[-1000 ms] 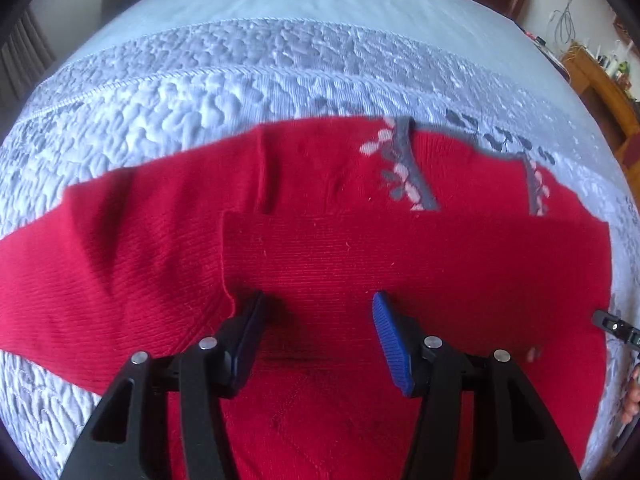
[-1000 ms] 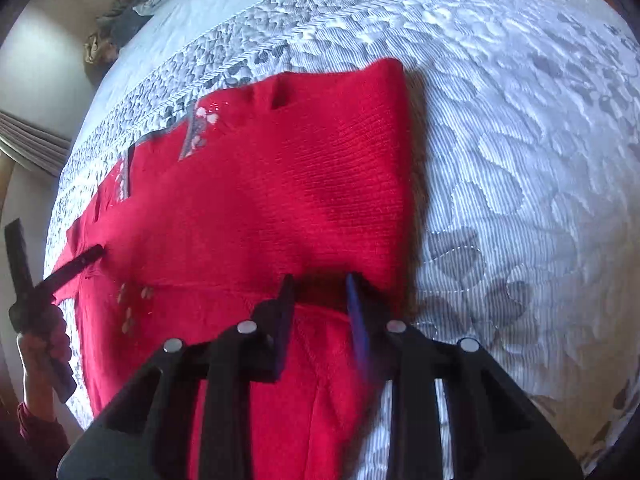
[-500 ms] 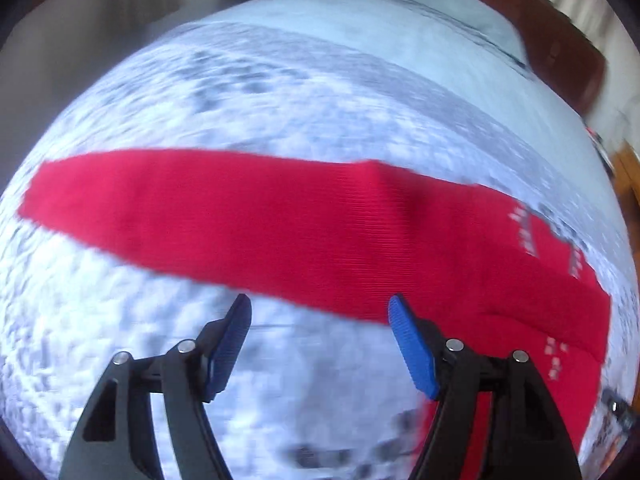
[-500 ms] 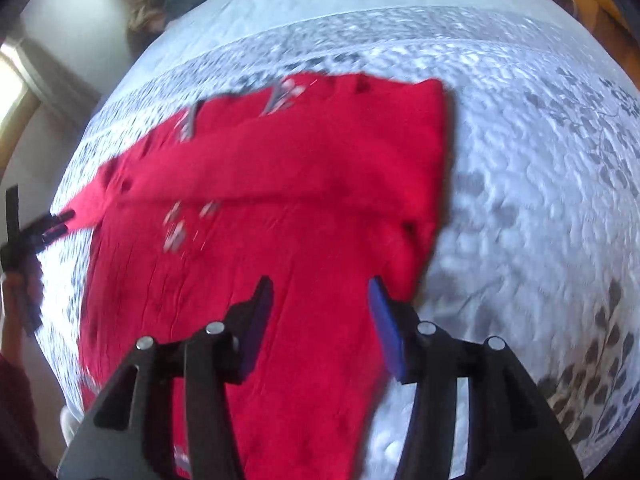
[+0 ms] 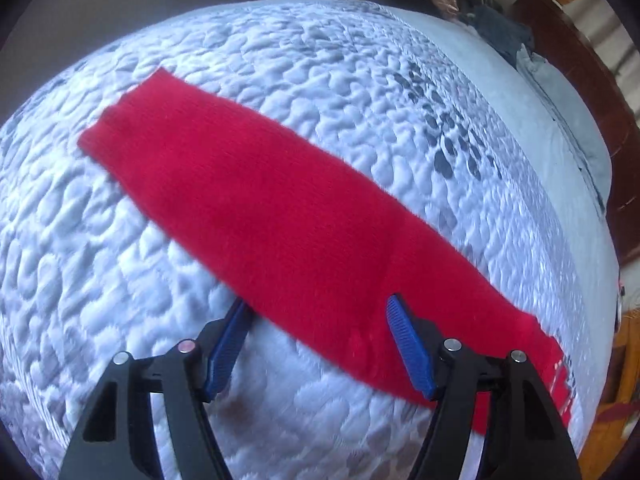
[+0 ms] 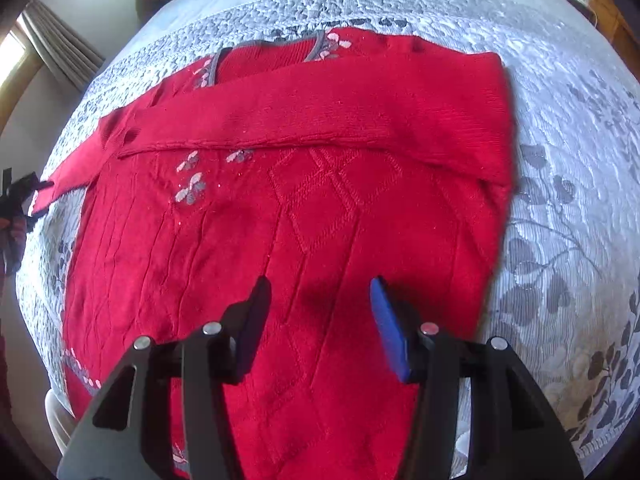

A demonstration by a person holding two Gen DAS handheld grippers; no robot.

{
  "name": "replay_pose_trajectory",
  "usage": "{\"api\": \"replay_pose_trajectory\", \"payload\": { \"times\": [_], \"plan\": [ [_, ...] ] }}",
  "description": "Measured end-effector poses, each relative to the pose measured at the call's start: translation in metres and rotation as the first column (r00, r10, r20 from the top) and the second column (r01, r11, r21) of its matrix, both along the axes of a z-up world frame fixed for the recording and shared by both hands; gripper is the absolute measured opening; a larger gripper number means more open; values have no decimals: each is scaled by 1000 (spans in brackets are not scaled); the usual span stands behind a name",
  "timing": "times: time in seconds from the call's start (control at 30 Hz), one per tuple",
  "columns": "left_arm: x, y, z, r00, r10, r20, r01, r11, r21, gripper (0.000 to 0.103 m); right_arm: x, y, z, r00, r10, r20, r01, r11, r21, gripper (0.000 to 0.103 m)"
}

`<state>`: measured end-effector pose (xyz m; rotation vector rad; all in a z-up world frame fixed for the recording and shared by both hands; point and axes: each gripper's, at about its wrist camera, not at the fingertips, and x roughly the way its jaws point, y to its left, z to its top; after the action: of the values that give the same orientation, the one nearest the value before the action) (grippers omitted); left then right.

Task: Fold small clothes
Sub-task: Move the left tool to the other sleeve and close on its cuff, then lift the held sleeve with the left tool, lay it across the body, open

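Note:
A red knit sweater point(image 6: 304, 216) with grey collar trim and small flower motifs lies flat on the bed. One sleeve is folded across its chest point(image 6: 320, 108). The other sleeve point(image 5: 280, 216) stretches straight out over the quilt in the left wrist view. My left gripper point(image 5: 316, 316) is open and empty, its jaws hovering over the near edge of that outstretched sleeve. My right gripper point(image 6: 320, 300) is open and empty above the sweater's lower body. The left gripper shows small at the left edge of the right wrist view point(image 6: 20, 196), near the sleeve.
The white and grey quilted bedspread point(image 6: 560, 200) covers the bed. A dark wooden headboard point(image 5: 592, 112) and a pile of dark clothes point(image 5: 496, 28) lie at the far right of the left wrist view. A curtain point(image 6: 60, 52) hangs at the right wrist view's upper left.
My left gripper swung left from the folded chest to the outstretched sleeve. My right gripper opened, let go of the folded sleeve and pulled back over the sweater's lower body.

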<state>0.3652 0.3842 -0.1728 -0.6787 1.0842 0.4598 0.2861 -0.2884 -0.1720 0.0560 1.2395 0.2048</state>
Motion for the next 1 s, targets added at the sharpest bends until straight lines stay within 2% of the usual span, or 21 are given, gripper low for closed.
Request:
{"api": "replay_pose_trajectory", "payload": {
  "times": [0.07,0.13,0.2,0.3,0.37,0.47,0.53,0.67,0.7,0.8,1.0],
  "plan": [
    [7,5,-1,1000,-2,-12,2,1000,14,69,-1,2,-2,1000,6,0,-6,1000,-9,52],
    [12,8,-1,1000,8,-23,-7,999,35,61,0,0,-3,1000,6,0,-6,1000,-6,53],
    [15,9,0,1000,17,-26,-15,998,68,38,0,-2,-4,1000,3,1,-3,1000,1,54],
    [18,16,1,999,46,3,-46,998,49,17,-1,0,-6,1000,10,10,-10,1000,1,55],
    [16,16,6,998,59,39,-60,998,37,11,-3,1,-6,1000,20,19,-20,1000,-8,55],
    [13,1,28,992,35,117,-45,995,87,10,-6,1,-7,999,30,28,-30,999,-11,55],
    [9,-16,48,981,-1,195,-24,992,125,10,-7,-2,-7,999,29,27,-29,1000,-2,55],
    [12,-58,81,941,-117,316,78,988,133,10,-9,-5,-7,999,24,27,-24,1000,11,55],
    [14,-74,90,925,-157,345,118,984,133,10,-10,-5,-7,999,24,28,-24,1000,11,55],
    [26,-113,105,896,-248,369,209,967,145,10,-12,-5,-8,999,24,31,-24,1000,8,55],
    [35,-210,115,818,-439,372,402,898,177,9,-15,-8,-7,999,13,35,-13,1000,26,55]
  ]
}}
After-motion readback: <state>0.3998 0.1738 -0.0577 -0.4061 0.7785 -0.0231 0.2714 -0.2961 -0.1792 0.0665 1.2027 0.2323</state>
